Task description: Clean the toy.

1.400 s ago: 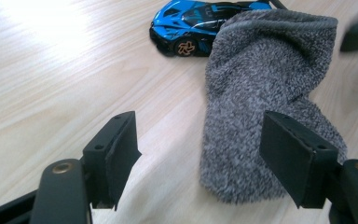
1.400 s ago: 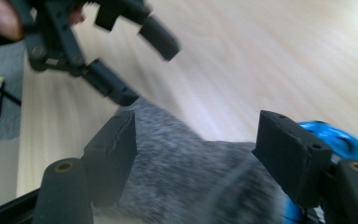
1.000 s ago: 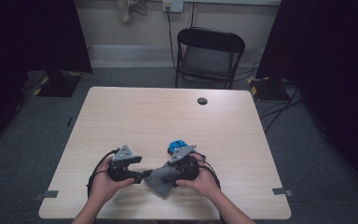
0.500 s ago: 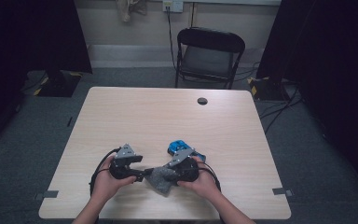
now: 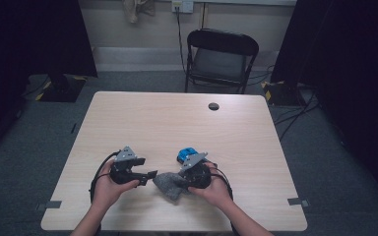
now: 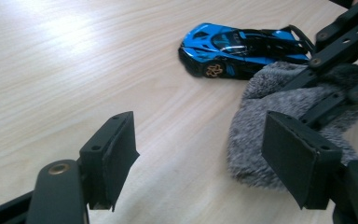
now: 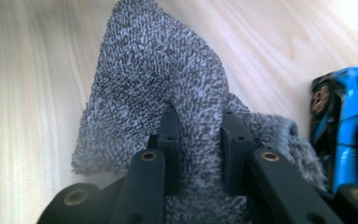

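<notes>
Grey fleecy cloth [image 7: 158,84]: pinched in right gripper [image 7: 199,140], whose jaws have just closed on it. Blue toy car [image 6: 242,49] lies just beyond, long axis crosswise. Left gripper [image 6: 205,158] spread, empty, cloth just beside it.

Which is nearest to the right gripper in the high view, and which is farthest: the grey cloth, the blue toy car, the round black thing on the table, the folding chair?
1. Grey cloth: pinched in the right gripper, at its left.
2. Blue toy car: just beyond it on the table.
3. Round black thing: near the table's far edge.
4. Folding chair: behind the table.
</notes>
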A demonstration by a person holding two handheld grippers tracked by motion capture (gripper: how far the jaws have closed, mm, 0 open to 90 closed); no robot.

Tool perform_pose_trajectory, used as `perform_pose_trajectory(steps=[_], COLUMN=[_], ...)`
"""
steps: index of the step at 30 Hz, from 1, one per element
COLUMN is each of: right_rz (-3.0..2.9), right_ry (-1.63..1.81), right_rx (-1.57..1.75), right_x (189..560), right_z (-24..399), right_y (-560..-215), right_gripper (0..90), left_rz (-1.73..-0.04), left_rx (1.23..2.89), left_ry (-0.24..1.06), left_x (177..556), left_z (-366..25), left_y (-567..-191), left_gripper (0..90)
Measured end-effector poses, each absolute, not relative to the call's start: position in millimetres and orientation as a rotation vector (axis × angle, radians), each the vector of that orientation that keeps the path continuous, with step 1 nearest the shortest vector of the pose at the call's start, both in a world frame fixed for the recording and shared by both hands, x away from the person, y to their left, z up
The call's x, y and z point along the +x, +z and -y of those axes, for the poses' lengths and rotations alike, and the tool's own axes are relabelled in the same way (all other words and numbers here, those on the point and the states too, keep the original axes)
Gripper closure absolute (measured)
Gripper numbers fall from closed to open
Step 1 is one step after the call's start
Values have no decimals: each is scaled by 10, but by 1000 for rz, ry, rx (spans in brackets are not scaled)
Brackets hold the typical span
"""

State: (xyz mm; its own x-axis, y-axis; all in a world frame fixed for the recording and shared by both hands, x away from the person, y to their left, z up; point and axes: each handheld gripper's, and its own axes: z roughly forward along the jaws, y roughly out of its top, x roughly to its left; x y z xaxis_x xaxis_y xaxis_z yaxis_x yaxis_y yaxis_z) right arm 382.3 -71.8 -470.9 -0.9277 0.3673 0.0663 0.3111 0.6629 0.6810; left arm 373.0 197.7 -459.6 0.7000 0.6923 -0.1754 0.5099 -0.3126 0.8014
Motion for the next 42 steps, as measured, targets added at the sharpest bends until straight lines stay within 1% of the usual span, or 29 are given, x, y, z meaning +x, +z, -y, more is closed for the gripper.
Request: perform_pose_trajectory(steps=[4, 9, 12, 16, 17, 21, 24, 25, 26, 27, 31, 32, 35, 42], right_rz=[-2790, -2764, -2712, -2662, -2655, -2650, -2653, -2650, -2653, -2653, -2660, -2660, -2687, -2727], right_ry=[1164, 1185, 1206, 1194, 1192, 1203, 1199, 1182, 1176, 1182, 1175, 1175, 1157, 1111], right_rx=[577, 599, 650, 708, 721, 759, 761, 772, 774, 785, 805, 805, 795, 778], right_x=[3852, 3871, 3906, 3933, 3937, 3918, 3892, 3859, 3843, 3827, 3763, 3763, 3716, 3688], right_z=[792, 921, 1157, 1446, 1517, 1742, 1822, 1900, 1940, 1981, 2116, 2116, 2184, 2148], right_y=[-4522, -4354, -4211, -4129, -4123, -4162, -4203, -4248, -4273, -4303, -4412, -4412, -4498, -4597], right_gripper=[741, 741, 741, 740, 740, 739, 739, 739, 738, 738, 737, 737, 736, 733], left_rz=[-947, -921, -892, -868, -852, -811, -801, -795, -795, -778, -736, -736, -723, -744], left_rx=[1966, 1971, 1985, 2004, 2009, 2015, 2019, 2025, 2025, 2037, 2069, 2069, 2094, 2083], left_ry=[248, 246, 238, 233, 224, 208, 200, 188, 188, 183, 170, 170, 174, 156], left_x=[3780, 3824, 3875, 3921, 3958, 4037, 4083, 4128, 4128, 4165, 4215, 4215, 4284, 4385], left_z=[-1986, -1896, -1795, -1673, -1577, -1371, -1262, -1154, -1154, -1046, -839, -839, -659, -454], left_y=[-4581, -4538, -4519, -4506, -4498, -4485, -4492, -4505, -4505, -4526, -4571, -4571, -4616, -4723], left_gripper=[249, 251, 250, 241, 237, 230, 220, 209, 204, 203, 192, 192, 193, 197])
